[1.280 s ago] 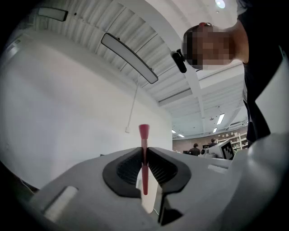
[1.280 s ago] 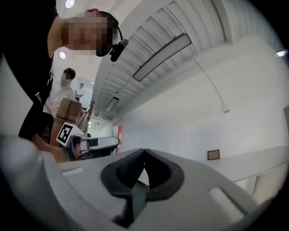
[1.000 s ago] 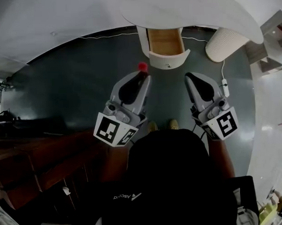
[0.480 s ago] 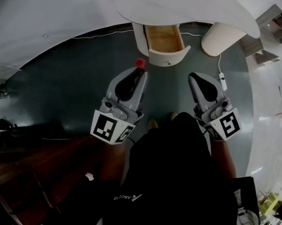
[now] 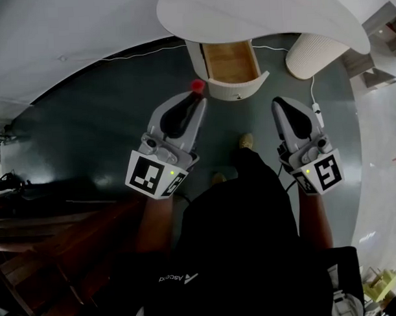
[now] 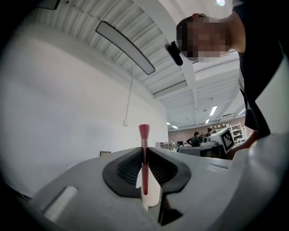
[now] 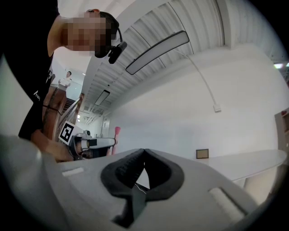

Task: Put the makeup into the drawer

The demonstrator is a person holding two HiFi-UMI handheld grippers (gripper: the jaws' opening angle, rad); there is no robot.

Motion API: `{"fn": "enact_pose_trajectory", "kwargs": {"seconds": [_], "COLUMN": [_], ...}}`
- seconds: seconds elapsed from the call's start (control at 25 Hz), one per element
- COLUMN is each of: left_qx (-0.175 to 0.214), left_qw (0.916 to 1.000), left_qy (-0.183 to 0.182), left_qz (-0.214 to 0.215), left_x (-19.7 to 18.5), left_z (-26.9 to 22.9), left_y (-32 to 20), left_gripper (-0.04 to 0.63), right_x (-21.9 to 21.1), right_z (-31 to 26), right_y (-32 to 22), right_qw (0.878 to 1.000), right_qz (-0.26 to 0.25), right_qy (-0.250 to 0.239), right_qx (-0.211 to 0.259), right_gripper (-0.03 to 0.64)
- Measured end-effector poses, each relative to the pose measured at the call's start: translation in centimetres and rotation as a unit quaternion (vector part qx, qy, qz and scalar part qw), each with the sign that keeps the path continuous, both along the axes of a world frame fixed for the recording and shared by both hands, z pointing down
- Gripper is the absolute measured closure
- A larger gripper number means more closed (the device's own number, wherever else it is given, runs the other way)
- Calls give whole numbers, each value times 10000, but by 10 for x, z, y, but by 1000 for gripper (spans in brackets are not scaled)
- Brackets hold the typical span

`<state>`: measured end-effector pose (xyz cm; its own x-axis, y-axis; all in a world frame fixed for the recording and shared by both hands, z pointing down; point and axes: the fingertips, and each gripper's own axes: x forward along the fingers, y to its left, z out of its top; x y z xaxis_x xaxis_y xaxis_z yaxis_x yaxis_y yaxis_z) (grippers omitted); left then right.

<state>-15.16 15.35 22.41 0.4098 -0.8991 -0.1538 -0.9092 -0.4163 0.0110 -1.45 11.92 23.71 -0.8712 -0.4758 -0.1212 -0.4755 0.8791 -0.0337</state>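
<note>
Head view: left tongs (image 5: 196, 100) hide makeup (image 5: 197, 86) excl. red tip.

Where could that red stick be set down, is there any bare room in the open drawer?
The open drawer looks bare across its wooden bottom, between its white walls; the white tabletop overhangs its back. The tabletop shows bare too. Tightest is the drawer front, where the left gripper holds the red stick.
</note>
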Motion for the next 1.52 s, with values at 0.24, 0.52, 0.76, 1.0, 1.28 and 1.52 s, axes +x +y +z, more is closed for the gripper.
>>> {"fn": "enact_pose_trajectory", "kwargs": {"seconds": [0.24,0.52,0.76,1.0,1.28,1.52], "left_qx": [-249,-681,-1137,-1577,-2468,-3018], "left_qw": [9989,9929,9770,9514,9036,8604], "left_qy": [-401,-963,-1772,-2541,-3217,-3669], "left_qz": [60,152,341,739,1382,1846], "left_x": [10,23,31,34,55,52], "left_z": [19,51,84,125,206,270], "left_y": [-72,-157,-200,-215,-283,-293], "left_gripper": [541,541,541,541,541,541], "right_x": [11,11,18,14,31,32], "right_z": [17,28,32,33,60,81], "right_y": [-77,-163,-206,-211,-273,-278], "right_qw": [9998,9998,9995,9993,9981,9947], "right_qz": [96,-91,-217,-261,-28,335], "right_qy": [178,191,212,265,441,603], "right_qx": [20,1,-65,-68,-433,-757], "right_gripper": [614,614,614,614,614,614]}}
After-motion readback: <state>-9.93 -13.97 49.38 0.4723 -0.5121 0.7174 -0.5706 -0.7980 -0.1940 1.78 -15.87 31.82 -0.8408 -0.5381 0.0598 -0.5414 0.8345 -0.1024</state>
